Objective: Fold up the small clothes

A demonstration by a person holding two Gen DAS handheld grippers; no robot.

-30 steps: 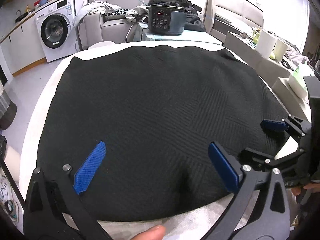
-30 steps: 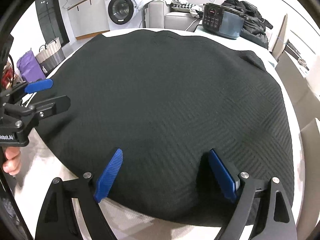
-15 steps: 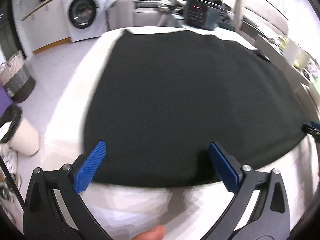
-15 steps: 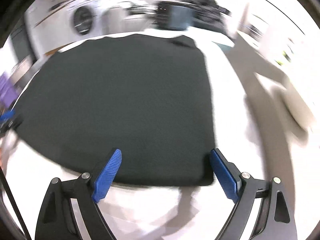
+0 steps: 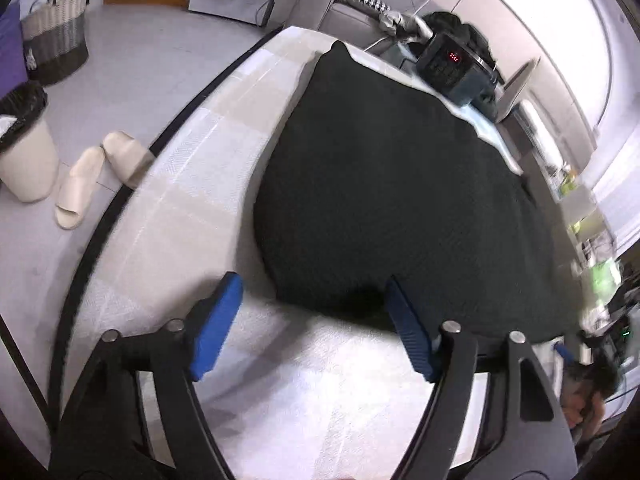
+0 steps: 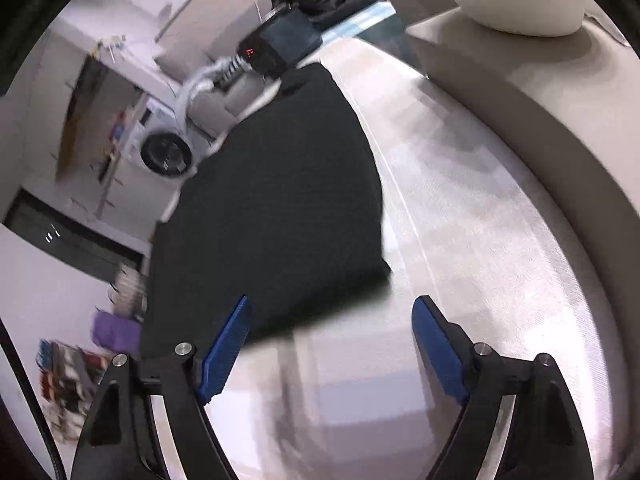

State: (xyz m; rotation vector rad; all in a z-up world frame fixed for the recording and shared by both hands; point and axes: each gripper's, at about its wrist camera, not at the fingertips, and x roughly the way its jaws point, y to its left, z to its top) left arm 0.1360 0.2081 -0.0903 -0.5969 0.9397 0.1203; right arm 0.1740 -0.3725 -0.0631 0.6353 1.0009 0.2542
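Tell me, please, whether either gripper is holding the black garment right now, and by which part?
Neither holds it. The left gripper and right gripper are closing around the black garment's near corners, pads not yet pressing.

Pale bench (image 5: 192,184) under a light woven covering with faint checks, its edge trimmed in a dark band. Spread flat on it, 1 black textured cloth (image 5: 400,200), filling most of the top and leaving bare strips along the left and near sides. At the far end, beside the cloth's far corner, 1 dark cooker (image 5: 448,68) with a red display.
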